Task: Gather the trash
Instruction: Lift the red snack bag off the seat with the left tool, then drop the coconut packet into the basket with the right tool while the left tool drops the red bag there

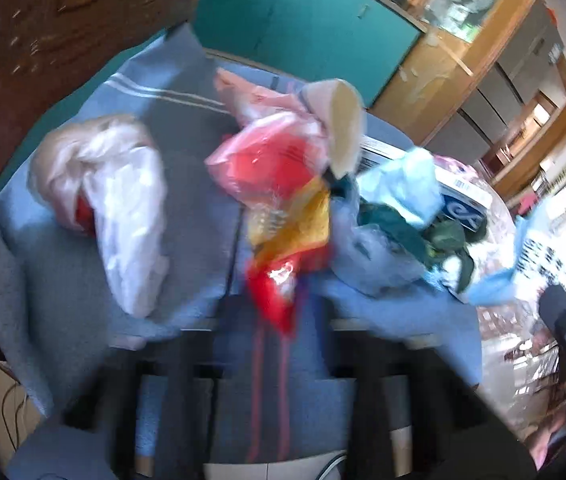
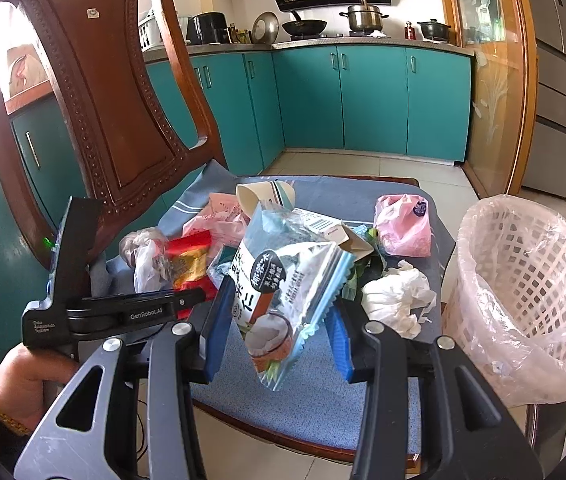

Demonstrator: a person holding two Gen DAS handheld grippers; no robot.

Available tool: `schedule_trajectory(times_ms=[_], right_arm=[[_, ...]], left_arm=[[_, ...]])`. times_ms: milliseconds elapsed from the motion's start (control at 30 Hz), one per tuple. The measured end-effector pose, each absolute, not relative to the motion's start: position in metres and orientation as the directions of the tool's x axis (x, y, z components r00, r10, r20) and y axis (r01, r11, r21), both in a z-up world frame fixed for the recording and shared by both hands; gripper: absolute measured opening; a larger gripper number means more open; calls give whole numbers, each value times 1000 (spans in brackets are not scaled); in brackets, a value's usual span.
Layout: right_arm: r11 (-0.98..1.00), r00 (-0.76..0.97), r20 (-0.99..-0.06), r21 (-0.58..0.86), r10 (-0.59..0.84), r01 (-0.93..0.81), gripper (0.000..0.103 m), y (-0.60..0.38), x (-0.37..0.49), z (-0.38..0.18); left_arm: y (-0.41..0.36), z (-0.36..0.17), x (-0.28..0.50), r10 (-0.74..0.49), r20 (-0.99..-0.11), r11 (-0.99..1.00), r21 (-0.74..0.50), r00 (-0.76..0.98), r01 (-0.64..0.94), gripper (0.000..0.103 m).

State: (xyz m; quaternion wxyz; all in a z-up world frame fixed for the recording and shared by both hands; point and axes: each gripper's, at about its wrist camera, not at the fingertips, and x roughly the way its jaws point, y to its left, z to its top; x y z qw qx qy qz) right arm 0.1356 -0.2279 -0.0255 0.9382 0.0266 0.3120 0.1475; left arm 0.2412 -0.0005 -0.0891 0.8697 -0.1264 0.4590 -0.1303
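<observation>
Trash lies on a chair seat with a blue cloth (image 2: 315, 392). My right gripper (image 2: 279, 320) is shut on a light blue snack bag (image 2: 283, 292) and holds it above the seat's front. My left gripper (image 1: 275, 308) shows blurred; a red and yellow wrapper (image 1: 283, 264) sits between its fingers, which look closed on it. The same gripper (image 2: 187, 300) and wrapper (image 2: 187, 260) show at the left in the right wrist view. A paper cup (image 2: 263, 196), pink bag (image 2: 403, 224), crumpled tissue (image 2: 399, 300) and clear plastic bag (image 1: 123, 208) lie on the seat.
A white lattice bin (image 2: 523, 300) with a clear liner stands right of the chair. The brown chair back (image 2: 111, 100) rises at the left. Teal kitchen cabinets (image 2: 363, 100) line the far wall.
</observation>
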Motion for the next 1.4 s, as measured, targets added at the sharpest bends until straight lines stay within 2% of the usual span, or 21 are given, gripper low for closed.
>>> schedule_trajectory(times_ms=[200, 500, 600, 733, 800, 833, 867, 967, 1067, 1167, 1400], right_arm=[[956, 767, -573, 148, 290, -251, 43, -233, 135, -23], [966, 806, -532, 134, 257, -220, 43, -241, 131, -16], [982, 854, -485, 114, 187, -150, 43, -262, 133, -4], [986, 890, -455, 158, 29, 48, 43, -325, 145, 8], [973, 878, -477, 180, -42, 144, 53, -354, 151, 5], [966, 866, -495, 185, -68, 182, 67, -366, 154, 2], [952, 860, -502, 204, -97, 227, 75, -380, 154, 0], [900, 882, -450, 314, -138, 301, 90, -412, 141, 6], [851, 921, -334, 405, -203, 335, 97, -430, 115, 16], [801, 926, -256, 471, -276, 369, 97, -448, 96, 21], [658, 893, -204, 614, -402, 436, 97, -495, 62, 18]], left_arm=[[-15, -58, 214, -261, -725, 965, -210, 637, 157, 12], [-16, -17, 184, -193, -641, 981, -103, 743, 166, 12], [-14, -12, 182, -197, -631, 980, -101, 750, 173, 12], [-14, -10, 177, -222, -622, 974, -112, 751, 195, 12], [-15, -9, 175, -234, -615, 971, -114, 753, 208, 12], [-16, -10, 174, -240, -614, 970, -115, 752, 216, 12], [-19, -9, 174, -247, -613, 968, -116, 750, 225, 12], [-29, -9, 172, -273, -609, 960, -120, 744, 254, 12], [-50, -5, 171, -317, -598, 945, -135, 736, 298, 12], [-85, 0, 172, -378, -590, 919, -147, 713, 365, 12], [-227, 22, 189, -549, -579, 802, -161, 603, 576, 12]])
